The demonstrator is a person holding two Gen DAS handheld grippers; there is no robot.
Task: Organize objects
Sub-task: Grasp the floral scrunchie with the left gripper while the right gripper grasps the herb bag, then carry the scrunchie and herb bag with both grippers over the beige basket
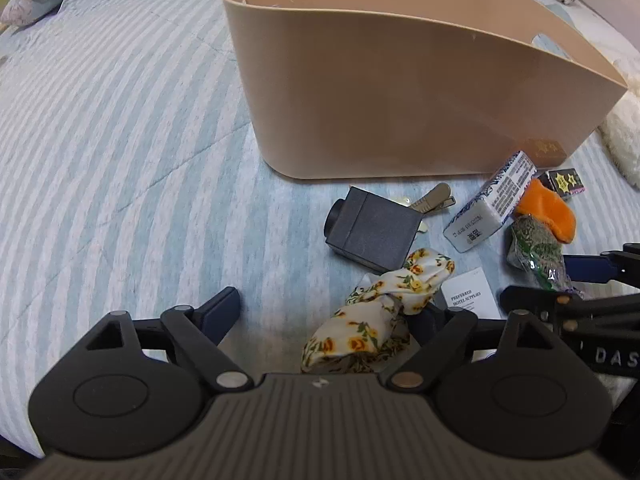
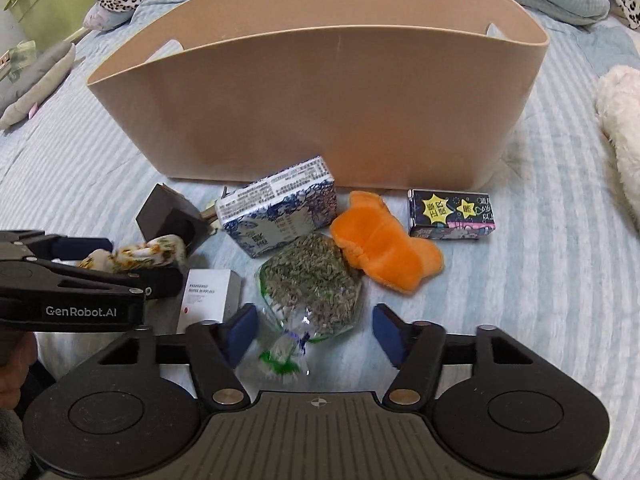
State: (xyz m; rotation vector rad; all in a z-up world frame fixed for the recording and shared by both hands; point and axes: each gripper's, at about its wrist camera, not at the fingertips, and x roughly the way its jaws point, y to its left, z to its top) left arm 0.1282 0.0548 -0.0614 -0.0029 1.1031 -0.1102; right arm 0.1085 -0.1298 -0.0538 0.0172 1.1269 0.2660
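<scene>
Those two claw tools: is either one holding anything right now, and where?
Neither. The left gripper stands open around the floral cloth; the right gripper stands open around the herb bag.

Small items (image 2: 276,206) beside beige bin (image 2: 320,112)

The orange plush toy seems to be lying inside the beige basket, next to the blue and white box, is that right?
Not quite: the orange plush toy lies on the bed in front of the beige basket, not inside it. It is next to the blue and white box, as the right wrist view shows.
</scene>
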